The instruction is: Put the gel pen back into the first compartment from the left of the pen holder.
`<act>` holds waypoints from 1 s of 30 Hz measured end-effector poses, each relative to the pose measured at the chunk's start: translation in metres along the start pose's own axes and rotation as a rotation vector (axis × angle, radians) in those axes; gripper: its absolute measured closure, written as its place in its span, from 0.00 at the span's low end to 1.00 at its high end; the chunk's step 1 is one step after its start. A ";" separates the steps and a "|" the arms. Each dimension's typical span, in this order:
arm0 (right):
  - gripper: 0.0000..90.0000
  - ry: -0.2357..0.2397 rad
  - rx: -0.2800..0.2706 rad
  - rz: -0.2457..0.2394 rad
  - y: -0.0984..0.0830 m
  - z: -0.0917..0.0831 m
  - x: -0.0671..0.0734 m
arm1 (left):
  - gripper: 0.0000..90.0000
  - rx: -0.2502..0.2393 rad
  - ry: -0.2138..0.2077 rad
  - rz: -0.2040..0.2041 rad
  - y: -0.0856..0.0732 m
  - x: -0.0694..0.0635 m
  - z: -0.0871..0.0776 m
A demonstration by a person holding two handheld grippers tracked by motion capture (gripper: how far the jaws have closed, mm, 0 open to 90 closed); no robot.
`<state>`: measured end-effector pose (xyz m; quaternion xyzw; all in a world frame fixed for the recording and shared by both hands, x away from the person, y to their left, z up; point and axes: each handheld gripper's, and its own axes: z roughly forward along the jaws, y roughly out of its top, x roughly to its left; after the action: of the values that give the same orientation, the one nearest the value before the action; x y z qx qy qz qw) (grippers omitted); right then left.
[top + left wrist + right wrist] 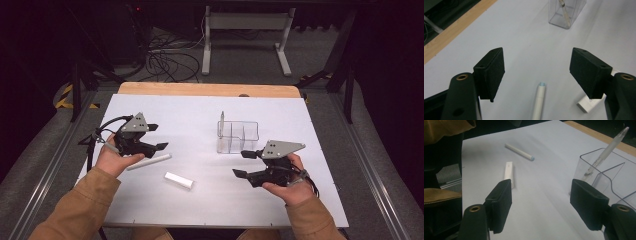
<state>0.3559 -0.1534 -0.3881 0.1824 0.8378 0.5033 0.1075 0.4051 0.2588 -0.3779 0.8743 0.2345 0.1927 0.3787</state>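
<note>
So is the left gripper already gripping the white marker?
No, the left gripper is open, its jaws apart above the white marker lying on the table.

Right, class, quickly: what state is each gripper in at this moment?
Left gripper: open, holding nothing, above the white pen.
Right gripper: open, holding nothing.

In my left gripper view the bottom edge cuts off the white marker (pixel 539 100), and my right jaw hides part of the white block (pixel 587 105).

2 pens (pixel 148 162), 1 eraser (pixel 179 180), 1 organizer (pixel 238 136)
</note>
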 end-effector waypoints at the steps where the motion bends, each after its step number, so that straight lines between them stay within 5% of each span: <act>1: 0.39 0.000 0.001 0.000 0.000 0.000 0.000 | 0.33 0.010 -0.001 0.001 -0.001 0.000 0.001; 11: 0.39 0.001 0.005 0.002 -0.001 0.001 0.000 | 0.37 0.129 -0.022 0.037 -0.012 0.006 0.011; 30: 0.39 0.002 0.009 -0.001 -0.002 0.001 0.001 | 0.47 0.324 -0.106 0.038 -0.030 0.013 0.028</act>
<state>0.3552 -0.1529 -0.3903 0.1820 0.8403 0.4995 0.1059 0.4217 0.2681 -0.4167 0.9372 0.2255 0.1129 0.2410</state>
